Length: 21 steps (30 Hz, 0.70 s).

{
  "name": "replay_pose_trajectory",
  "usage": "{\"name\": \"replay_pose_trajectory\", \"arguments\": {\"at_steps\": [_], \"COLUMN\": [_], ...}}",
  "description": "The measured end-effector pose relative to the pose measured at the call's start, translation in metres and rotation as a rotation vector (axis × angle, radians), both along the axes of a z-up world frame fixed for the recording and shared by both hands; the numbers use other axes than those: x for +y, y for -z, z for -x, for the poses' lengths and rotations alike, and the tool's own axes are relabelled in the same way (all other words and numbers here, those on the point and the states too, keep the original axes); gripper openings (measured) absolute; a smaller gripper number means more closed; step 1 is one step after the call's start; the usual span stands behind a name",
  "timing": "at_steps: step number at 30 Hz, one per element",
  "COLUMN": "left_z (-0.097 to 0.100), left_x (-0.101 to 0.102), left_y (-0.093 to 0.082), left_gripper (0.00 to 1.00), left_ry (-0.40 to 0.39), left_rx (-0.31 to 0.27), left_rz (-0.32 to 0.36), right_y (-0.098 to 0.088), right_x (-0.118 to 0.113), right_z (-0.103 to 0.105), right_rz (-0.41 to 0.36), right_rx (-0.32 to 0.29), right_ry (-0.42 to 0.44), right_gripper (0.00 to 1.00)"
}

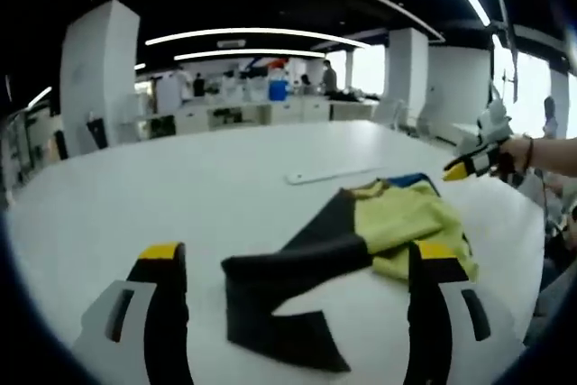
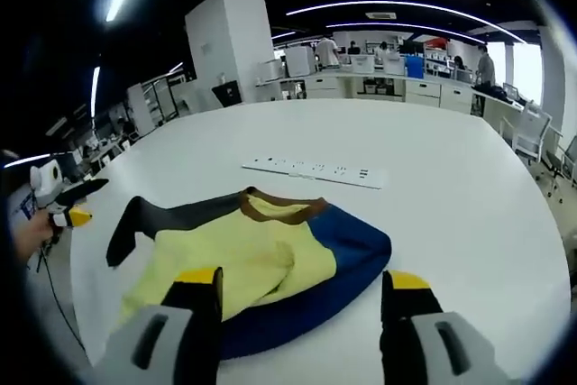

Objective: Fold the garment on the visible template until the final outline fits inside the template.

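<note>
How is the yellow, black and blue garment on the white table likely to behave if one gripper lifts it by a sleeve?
The garment would probably hang limp: it already lies rumpled in soft folds. The black sleeve bends sharply on the table, so it looks floppy, not stiff. It seems thin and light, so the rest may drag along the smooth top rather than stay put.

A crumpled yellow, black and blue garment lies on the broad white table, with bare tabletop open on every side of it. A flat white power strip lies just beyond the collar, the lone obstacle on the surface. Both grippers hover apart, jaws spread, above the table's near edges.
</note>
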<state>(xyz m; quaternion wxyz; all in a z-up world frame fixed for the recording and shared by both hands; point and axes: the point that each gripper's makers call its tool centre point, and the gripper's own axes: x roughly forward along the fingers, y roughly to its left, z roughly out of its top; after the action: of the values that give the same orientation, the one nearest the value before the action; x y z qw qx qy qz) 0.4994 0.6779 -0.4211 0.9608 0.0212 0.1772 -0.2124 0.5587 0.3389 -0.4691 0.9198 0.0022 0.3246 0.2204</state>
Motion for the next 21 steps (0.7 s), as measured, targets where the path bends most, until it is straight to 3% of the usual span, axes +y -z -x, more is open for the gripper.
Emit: {"name": "replay_pose_trajectory", "arguments": {"at_steps": [5, 9, 21], "left_z": [0.013, 0.022, 0.047], "left_x": [-0.019, -0.032, -0.074], "left_y": [0.001, 0.004, 0.021], "left_gripper": [0.99, 0.99, 0.84], "left_ry": [0.057, 0.094, 0.195], "left_rx": [-0.001, 0.009, 0.024], "left_rz": [-0.027, -0.031, -0.034], "right_y": [0.009, 0.015, 0.037], "right_x": [0.004, 0.016, 0.036], "right_z": [0.01, 0.032, 0.081], "right_rz": [-0.016, -0.041, -0.064], "right_rx": [0.022, 0.045, 0.093], "right_ry": [0.003, -0.009, -0.007], "right_gripper": [0.73, 0.7, 0.6]}}
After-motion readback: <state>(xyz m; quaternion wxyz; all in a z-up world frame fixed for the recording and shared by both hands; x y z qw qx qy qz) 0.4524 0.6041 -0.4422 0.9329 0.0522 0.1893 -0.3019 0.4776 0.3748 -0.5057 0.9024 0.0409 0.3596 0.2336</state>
